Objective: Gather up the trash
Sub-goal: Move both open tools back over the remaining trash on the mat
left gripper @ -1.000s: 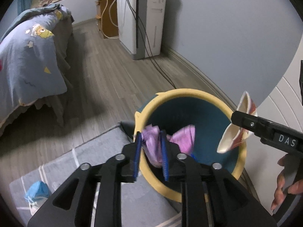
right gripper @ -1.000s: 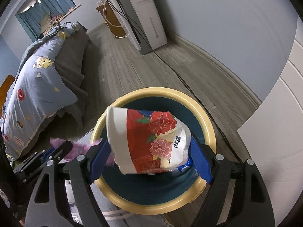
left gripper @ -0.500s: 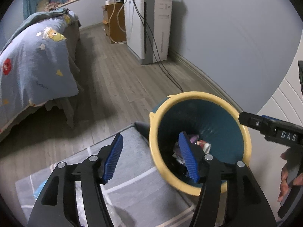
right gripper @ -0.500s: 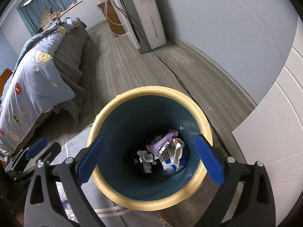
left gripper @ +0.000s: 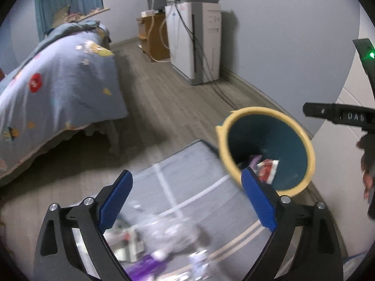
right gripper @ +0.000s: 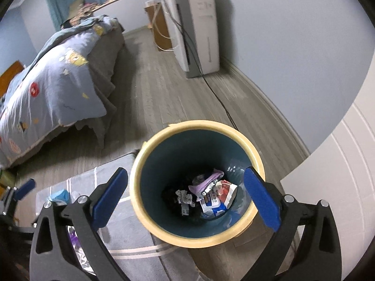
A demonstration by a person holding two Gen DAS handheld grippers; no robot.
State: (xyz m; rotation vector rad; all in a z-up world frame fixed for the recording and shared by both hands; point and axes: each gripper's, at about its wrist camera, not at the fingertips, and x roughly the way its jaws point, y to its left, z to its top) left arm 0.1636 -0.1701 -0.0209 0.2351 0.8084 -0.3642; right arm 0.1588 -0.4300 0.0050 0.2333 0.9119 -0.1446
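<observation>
A teal bin with a yellow rim (right gripper: 140,161) stands on the floor by the rug; it also shows in the left wrist view (left gripper: 309,149). Inside lie a purple wrapper (right gripper: 207,181), a red-and-white flowered packet (right gripper: 226,190) and crumpled paper (right gripper: 185,199). My right gripper (right gripper: 186,196) is open and empty above the bin. My left gripper (left gripper: 186,196) is open and empty over the grey rug (left gripper: 187,164), left of the bin. Blurred litter (left gripper: 164,236) lies on the rug below it, with a purple wrapper (left gripper: 143,267).
A bed with a blue cartoon quilt (left gripper: 54,86) stands at the left. A white appliance (left gripper: 199,42) with cables and a wooden cabinet (left gripper: 152,35) stand by the far wall. A blue crumpled item (right gripper: 58,195) lies on the rug. A white door panel (right gripper: 339,175) is right of the bin.
Both grippers opened and dropped the purple wrapper and the flowered packet into the bin. The left gripper then swung left and back over the rug.
</observation>
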